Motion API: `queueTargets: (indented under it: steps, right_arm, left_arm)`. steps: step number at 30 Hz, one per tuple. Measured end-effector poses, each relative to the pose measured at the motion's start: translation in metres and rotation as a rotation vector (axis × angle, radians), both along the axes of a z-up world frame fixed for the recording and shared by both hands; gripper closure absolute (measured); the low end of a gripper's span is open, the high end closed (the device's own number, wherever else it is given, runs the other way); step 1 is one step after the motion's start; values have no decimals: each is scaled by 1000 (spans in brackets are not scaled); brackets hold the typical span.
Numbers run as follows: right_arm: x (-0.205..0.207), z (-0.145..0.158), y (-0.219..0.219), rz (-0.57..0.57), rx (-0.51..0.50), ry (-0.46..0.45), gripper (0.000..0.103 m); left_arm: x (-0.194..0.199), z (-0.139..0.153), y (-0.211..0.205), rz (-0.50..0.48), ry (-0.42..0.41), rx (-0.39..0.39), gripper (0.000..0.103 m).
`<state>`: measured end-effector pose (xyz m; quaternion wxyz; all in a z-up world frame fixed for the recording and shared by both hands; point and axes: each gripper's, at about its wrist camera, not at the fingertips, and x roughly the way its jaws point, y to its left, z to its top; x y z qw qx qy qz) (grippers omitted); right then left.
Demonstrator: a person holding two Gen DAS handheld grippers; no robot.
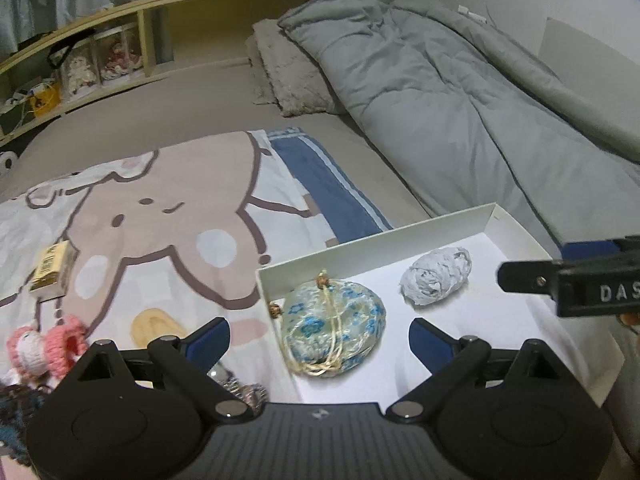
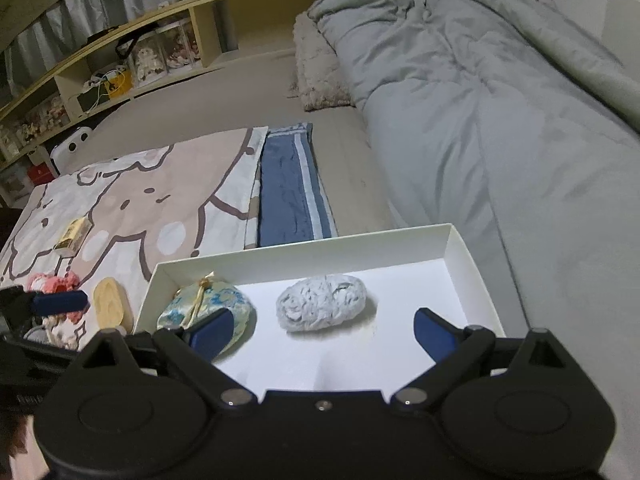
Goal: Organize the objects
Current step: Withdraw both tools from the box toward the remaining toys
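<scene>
Left wrist view: both the left gripper (image 1: 320, 334) and right gripper (image 2: 322, 330) are spread wide and empty, pouch (image 1: 334, 326) and grey wad (image 1: 436, 280) parked apart in the box (image 1: 360, 242), presumably so room is left for the loose bits on the blanket (image 1: 160, 184).

A home bedroom: a bed (image 2: 224, 120) with a grey duvet (image 2: 480, 100), and shelves (image 2: 120, 68) of dolls at the far left.

Bed (image 2: 224, 116), grey duvet (image 2: 460, 80), wooden shelf (image 2: 208, 20)
</scene>
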<state>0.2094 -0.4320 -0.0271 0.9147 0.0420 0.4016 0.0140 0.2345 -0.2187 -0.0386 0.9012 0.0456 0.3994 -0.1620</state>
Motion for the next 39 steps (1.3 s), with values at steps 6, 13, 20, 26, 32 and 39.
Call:
queueTargets:
  steps: [6,13,20,26,32,39]
  right_arm:
    - [-26,19,5,-6,-5,-32,6]
    - [-56,44,12,-18,-10,-82,5]
    - [-87,61,22,-18,-32,-123,5]
    - [-109,66,33,-15,-50,-146,0]
    - [-126,69,41,-22,-66,-167,0]
    - [-134,72,47,-34,-73,-173,0]
  left_arm:
    - [-18,19,14,8,-7,-22,6]
    - [-42,43,27,8,-30,-39,4]
    - [-66,60,44,21,-50,-66,0]
    - [-83,65,53,22,-71,-68,0]
    - [-95,66,64,36,-71,-80,0]
    - [-107,69,75,45,-93,-80,0]
